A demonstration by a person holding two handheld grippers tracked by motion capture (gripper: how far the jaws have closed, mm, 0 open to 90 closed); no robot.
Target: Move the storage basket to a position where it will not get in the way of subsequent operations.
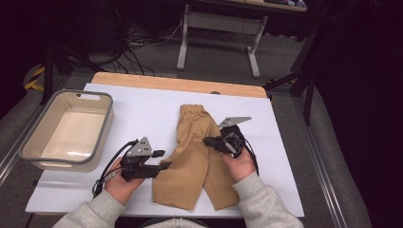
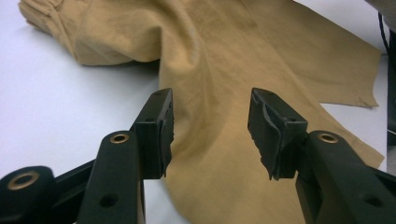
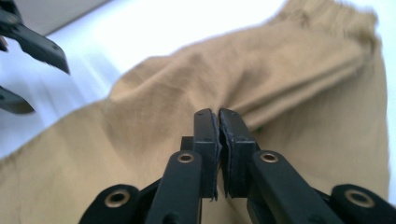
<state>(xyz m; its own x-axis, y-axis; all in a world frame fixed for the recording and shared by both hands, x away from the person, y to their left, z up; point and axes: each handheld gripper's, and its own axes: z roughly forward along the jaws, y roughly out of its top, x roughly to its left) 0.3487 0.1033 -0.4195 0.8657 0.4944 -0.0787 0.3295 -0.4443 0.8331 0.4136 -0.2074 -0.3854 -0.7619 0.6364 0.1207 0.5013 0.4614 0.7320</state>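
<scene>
On white table cover (image 1: 142, 109), tan trousers (image 1: 190, 161) spread flat, waistband away; right gripper (image 1: 209, 141) with jaws pressed together over the crotch, fabric between them not discernible; left gripper (image 1: 164, 159) parted at the left leg's edge; beige tub (image 1: 28, 142) farther left.
</scene>
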